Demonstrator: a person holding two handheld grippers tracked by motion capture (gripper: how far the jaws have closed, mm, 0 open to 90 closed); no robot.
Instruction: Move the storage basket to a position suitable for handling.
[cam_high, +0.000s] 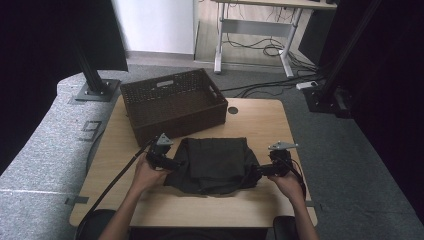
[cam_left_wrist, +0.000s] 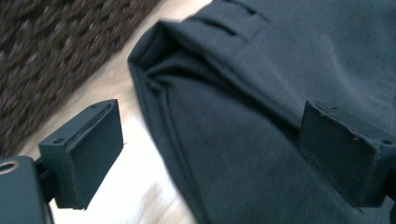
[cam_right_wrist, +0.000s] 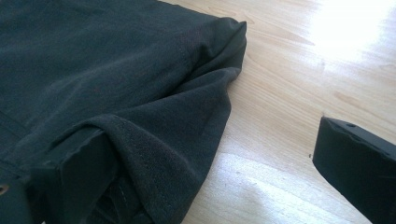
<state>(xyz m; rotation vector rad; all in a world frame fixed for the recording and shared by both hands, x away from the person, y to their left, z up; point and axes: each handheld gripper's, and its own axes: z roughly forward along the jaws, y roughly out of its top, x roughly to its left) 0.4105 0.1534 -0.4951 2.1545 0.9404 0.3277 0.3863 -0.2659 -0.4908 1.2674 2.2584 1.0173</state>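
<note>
A dark garment (cam_high: 214, 164), already folded into a rough rectangle, was laid near the front edge of the table (cam_high: 260, 120), in front of a woven basket (cam_high: 172, 102) set towards the table's back left corner. The left gripper (cam_high: 172, 163) was placed at the garment's left edge and the right gripper (cam_high: 256, 170) at its right edge, each held by a hand (cam_high: 146, 175).

The folding was judged to be well advanced: the cloth was doubled over itself, with layered hems seen at both sides. What was judged to remain was a last fold or a lift into the basket, which was seen to hold nothing.

In the left gripper view, the 2 jaws were seen wide apart, with the folded edge of the garment (cam_left_wrist: 261, 140) between them; one jaw was over bare wood and the other over the cloth, nothing clamped. In the right gripper view, the jaws were likewise apart: one was tucked under a flap of the garment (cam_right_wrist: 140, 116), the other was clear over the table (cam_right_wrist: 299, 84). That tucked jaw could not be made out in the high view, whereas the basket's position and hollow were best shown there.
</note>
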